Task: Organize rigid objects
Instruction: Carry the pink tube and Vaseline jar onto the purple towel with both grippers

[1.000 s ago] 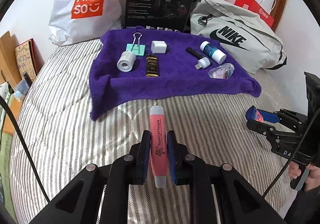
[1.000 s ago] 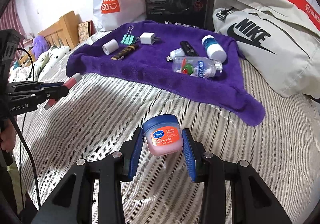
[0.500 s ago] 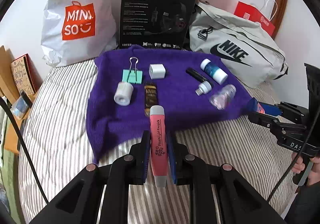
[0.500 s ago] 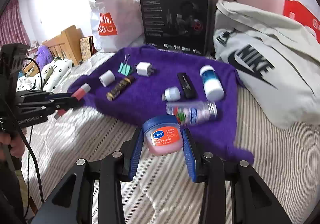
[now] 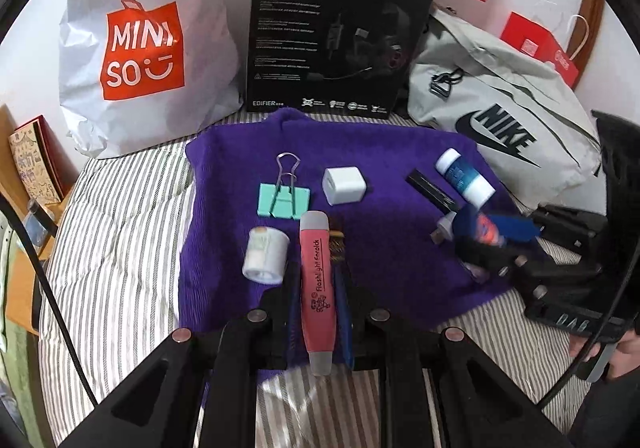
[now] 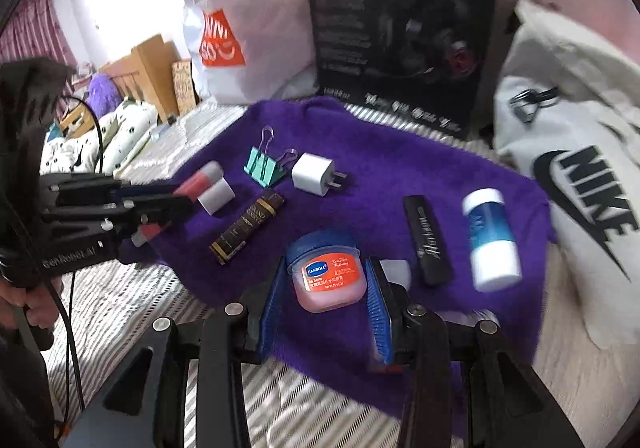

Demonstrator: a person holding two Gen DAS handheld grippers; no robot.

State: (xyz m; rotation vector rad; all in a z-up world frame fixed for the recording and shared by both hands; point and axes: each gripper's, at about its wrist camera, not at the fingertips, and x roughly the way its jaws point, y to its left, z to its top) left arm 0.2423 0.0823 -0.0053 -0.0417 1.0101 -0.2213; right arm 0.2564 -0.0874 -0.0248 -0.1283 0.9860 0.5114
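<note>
The left hand-held gripper (image 5: pixel 318 300) is closed on the pink flashlight pen (image 5: pixel 317 280), whose long axis runs straight forward along the fingers, its tip over the near part of the purple towel (image 5: pixel 384 152) on the bed. Just to its left lies the white roll (image 5: pixel 265 254), and the green binder clip (image 5: pixel 284 201) lies ahead. The right hand-held gripper (image 6: pixel 326 296) grips the blue-lidded jelly jar (image 6: pixel 326 274) by its sides, over the towel's front edge, just left of the black stick (image 6: pixel 427 238). I think both will set down on the towel; the free patch lies directly ahead of the jar.
</note>
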